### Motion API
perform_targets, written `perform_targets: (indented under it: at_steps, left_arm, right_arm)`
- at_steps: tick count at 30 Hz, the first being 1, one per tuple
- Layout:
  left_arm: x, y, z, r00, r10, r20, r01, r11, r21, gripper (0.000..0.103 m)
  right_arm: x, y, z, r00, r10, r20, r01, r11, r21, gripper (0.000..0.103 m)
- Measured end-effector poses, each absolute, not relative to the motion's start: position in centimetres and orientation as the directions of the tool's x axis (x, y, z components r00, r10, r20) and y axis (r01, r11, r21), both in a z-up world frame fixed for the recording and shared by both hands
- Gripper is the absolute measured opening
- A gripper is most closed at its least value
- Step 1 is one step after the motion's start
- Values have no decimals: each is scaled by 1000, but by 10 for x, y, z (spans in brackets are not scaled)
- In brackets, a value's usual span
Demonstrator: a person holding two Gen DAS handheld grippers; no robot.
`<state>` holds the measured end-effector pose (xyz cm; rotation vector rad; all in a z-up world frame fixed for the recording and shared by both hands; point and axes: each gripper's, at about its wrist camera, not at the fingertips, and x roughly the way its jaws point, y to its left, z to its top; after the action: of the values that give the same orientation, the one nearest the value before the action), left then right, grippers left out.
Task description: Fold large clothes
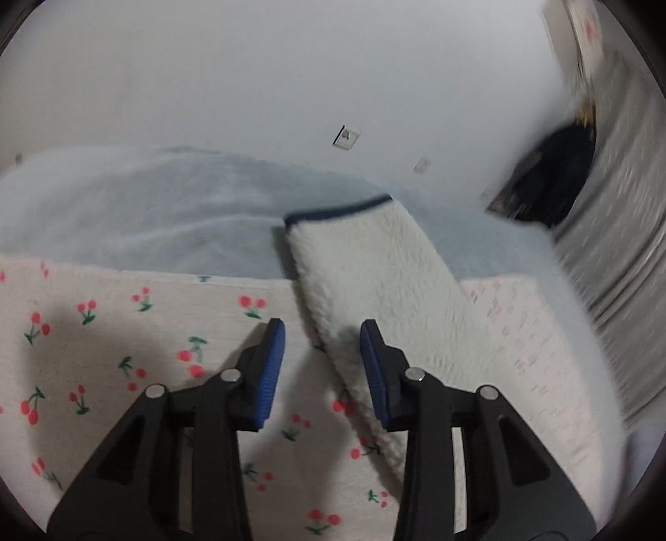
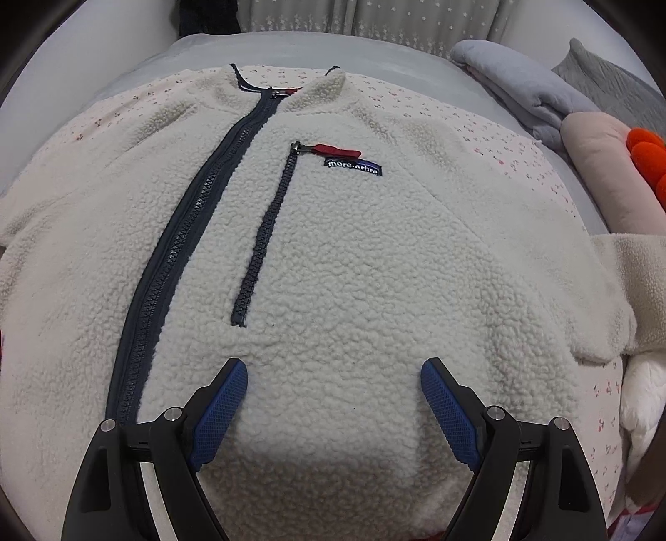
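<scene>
A cream fleece jacket (image 2: 354, 258) with a navy front zip (image 2: 175, 258) and a chest pocket zip lies flat, front up, on a cherry-print sheet (image 2: 499, 145). My right gripper (image 2: 333, 370) is open and empty just above the jacket's lower front. In the left wrist view one sleeve (image 1: 374, 283) with a navy cuff (image 1: 337, 210) lies stretched out across the cherry-print sheet (image 1: 125, 333). My left gripper (image 1: 322, 333) is open and empty, hovering over the sleeve's near edge.
A light blue bed cover (image 1: 145, 208) lies beyond the sheet. Folded grey cloth (image 2: 524, 91), a pink cushion (image 2: 599, 166) and an orange object (image 2: 649, 154) sit at the right. A grey starred curtain (image 2: 374, 16) hangs behind. A dark blurred shape (image 1: 553, 174) is at right.
</scene>
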<state>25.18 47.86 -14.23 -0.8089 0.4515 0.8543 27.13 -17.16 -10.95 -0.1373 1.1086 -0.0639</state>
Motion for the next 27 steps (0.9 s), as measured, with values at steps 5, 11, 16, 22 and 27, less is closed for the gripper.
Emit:
perform_targets:
  at_steps: [5,11,16,22,27]
  left_arm:
    - [254,454,-122,633,457,-625,-763,506,-402,52]
    - [297,429,-133,646,365,-670,-681,673,-289,69]
    - [318,422,-136,517,412,-750,-736,661,-144,69]
    - [301,380,-105,555,241,-796,-640,735,-224,83]
    - [288,350,-71,536,200,-820,-552,819,-160,84]
  right_arm:
    - [274,-169,-108,446,-127,-886,-23,988,-153,87]
    - [278,-163,-112,446,-108,-889,-26,991,-134,87]
    - [273,-176,-108,443,-98,-891,7,994,-106,88]
    - [251,-208,-87,468,-120,-875,88,992,-89,88]
    - [230,-236,-60,500,-132,-856,151,986,-65,88]
